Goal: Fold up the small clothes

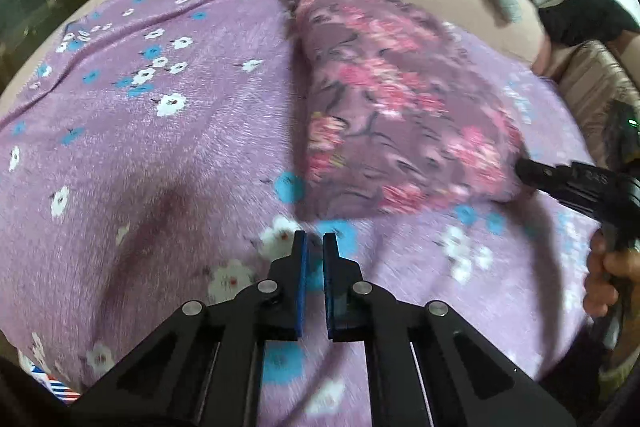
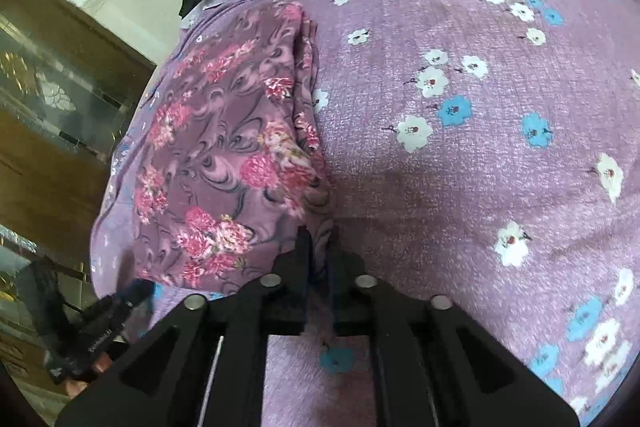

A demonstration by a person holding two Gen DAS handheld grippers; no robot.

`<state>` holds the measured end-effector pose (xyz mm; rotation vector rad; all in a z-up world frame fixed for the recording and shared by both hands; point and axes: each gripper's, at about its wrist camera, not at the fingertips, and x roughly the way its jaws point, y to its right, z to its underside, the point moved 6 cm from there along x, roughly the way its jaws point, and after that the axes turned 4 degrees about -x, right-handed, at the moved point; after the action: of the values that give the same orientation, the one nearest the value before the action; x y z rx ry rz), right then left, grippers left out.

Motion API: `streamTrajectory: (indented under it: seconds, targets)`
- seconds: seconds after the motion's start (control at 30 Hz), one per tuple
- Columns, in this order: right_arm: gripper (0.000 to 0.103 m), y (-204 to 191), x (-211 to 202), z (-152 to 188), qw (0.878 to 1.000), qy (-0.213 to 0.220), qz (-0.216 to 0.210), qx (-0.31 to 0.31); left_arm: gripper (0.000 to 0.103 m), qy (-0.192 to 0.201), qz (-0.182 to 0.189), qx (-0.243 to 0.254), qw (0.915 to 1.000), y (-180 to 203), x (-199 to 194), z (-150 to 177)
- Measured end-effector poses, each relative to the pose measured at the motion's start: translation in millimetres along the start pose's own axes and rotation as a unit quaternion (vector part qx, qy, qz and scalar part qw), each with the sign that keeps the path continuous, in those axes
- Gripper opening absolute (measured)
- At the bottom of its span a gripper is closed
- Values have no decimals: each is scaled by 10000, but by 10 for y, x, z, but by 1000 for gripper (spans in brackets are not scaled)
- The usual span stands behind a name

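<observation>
The floral garment is lying on the bedspread, toward the bed's right-hand edge, its long axis running from the near edge toward the headboard end. The right gripper is nearer: its fingers are pinching the garment's near folded edge, with cloth trailing between them. The left gripper is hovering just short of the garment's near edge, which lies ahead and slightly right of its fingers; those fingers are standing narrowly apart and holding nothing. Writing is showing on both gripper bodies, but blur is leaving it probably unreadable. No brand labels are visible.
</observation>
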<state>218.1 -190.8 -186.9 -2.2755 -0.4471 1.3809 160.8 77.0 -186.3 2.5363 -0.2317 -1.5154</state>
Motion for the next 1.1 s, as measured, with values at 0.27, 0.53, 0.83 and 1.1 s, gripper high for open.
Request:
streamTrajectory:
  seconds: [0.27, 0.53, 0.83, 1.1]
  targets:
    - [27, -268, -370, -392, 9966, 711, -358, -217, 14, 549, 632, 463, 9954, 311, -396, -295]
    - [45, -376, 3, -1176, 9959, 796, -379, -180, 60, 265, 893, -426, 9947, -63, 130, -1033]
    - [51, -252, 703, -1824, 9979, 535, -362, -86, 63, 18, 898, -790, 9928, -182, 782, -1833]
    - [10, -302, 733, -1929, 9916, 921, -875, -255, 50, -16, 598, -423, 9973, -20, 1199, -2164]
